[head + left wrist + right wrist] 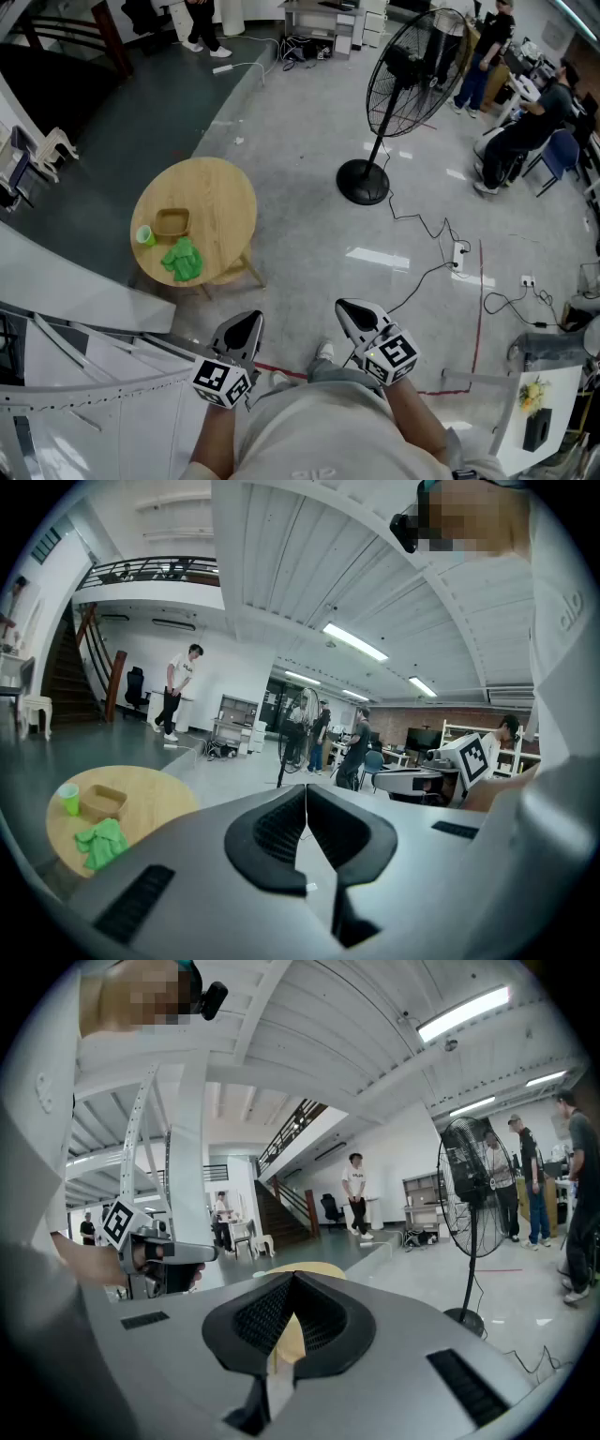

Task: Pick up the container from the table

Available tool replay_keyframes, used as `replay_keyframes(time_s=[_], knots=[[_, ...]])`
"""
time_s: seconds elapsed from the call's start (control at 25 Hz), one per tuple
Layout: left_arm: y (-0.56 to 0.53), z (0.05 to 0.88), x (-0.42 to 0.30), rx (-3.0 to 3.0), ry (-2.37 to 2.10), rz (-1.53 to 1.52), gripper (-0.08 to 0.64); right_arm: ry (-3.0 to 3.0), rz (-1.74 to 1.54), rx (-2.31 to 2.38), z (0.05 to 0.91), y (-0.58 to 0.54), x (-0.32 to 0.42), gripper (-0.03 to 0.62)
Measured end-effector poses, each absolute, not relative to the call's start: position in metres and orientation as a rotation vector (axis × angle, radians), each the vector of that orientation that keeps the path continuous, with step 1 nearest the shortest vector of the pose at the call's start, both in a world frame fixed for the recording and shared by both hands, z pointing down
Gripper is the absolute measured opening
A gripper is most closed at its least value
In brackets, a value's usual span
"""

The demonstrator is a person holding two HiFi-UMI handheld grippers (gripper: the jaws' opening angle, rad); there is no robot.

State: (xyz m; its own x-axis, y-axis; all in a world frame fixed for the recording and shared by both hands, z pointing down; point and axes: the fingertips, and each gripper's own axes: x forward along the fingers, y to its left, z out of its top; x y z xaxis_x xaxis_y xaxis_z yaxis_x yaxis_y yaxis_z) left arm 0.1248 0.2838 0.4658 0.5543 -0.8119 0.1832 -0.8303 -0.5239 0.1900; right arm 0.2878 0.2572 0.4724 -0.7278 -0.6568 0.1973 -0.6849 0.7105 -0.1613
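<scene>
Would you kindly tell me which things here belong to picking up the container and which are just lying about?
Job: container, table, left gripper, right gripper (both shut, empty).
Lying about: green cup, green cloth, standing fan, power strip.

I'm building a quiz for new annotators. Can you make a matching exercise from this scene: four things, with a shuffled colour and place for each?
1 container
2 cup
3 cloth
4 fan

A black, standing on the floor
B tan, on the table, beyond the cloth
C green, crumpled, at the table's near edge
D green, at the table's left edge

Pairs: 1-B, 2-D, 3-C, 4-A.
</scene>
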Motion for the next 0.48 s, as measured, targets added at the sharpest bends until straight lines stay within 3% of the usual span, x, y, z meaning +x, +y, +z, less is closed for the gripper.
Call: replay_keyframes(time_s=[0.48], knots=[[0.247, 0.464, 0.194, 2.5, -1.407, 0.122, 0.017, -2.878, 0.359, 1.0, 0.469, 0.212, 0.341, 0.023]])
